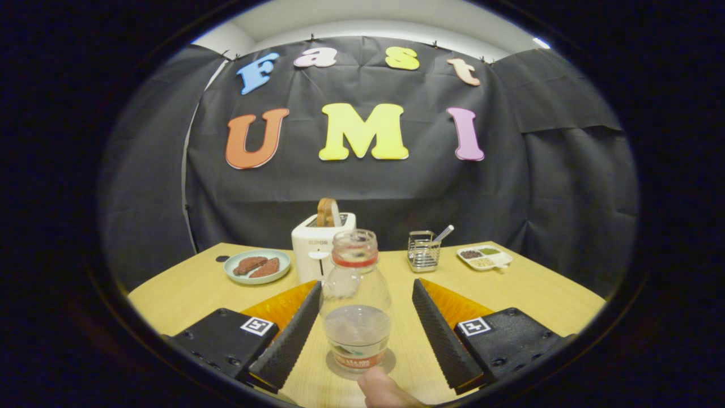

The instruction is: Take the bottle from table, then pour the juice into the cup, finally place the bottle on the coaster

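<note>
we hold the gripper [366,317] fingers spread wide around the upright bottle [355,300], left finger nearer; uneven closing could tip it.

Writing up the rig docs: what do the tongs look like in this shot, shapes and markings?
The tongs have two long wedge-shaped fingers with finely ribbed, sawtooth inner faces. Each finger sits on a boxy black block with visible screws. A small square black-and-white tag is stuck on top of each block. Orange translucent panels run behind the fingers. No cables visible. A bare fingertip shows below; no sleeve visible.
</note>
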A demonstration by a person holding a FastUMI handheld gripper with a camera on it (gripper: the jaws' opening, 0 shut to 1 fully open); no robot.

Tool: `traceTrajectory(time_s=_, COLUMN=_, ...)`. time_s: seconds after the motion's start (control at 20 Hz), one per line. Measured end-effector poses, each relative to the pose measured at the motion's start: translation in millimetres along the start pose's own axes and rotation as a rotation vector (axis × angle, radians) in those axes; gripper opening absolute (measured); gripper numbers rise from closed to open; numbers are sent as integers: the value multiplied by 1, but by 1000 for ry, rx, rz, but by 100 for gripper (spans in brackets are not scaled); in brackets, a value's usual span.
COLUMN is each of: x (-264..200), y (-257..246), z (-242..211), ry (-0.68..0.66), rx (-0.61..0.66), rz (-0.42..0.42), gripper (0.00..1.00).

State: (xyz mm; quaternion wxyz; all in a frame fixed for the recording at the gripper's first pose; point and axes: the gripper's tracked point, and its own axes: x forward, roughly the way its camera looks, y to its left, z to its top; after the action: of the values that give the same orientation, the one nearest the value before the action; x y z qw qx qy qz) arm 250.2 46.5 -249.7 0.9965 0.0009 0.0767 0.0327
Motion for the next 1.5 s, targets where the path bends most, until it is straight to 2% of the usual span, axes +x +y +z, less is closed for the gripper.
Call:
traceTrajectory(time_s=0.4, x=-51, y=2, z=75, ry=-77, rx=-4, rz=-13, gripper=100)
traceTrajectory(time_s=0.85, x=-119, y=6, z=170, ry=-120, rx=-35, rz=-82, gripper=100)
traceTrajectory(time_s=1.05, x=-154, y=12, z=209, ry=-133, rx=-37, rz=-73, gripper=100)
traceTrajectory(time_s=1.25, x=-194, y=19, z=244, ry=-170, rx=-90, rz=-78, gripper=100)
traceTrajectory(time_s=1.5, x=-254, y=28, z=261, ry=-206, rx=-82, rz=-51, gripper=100)
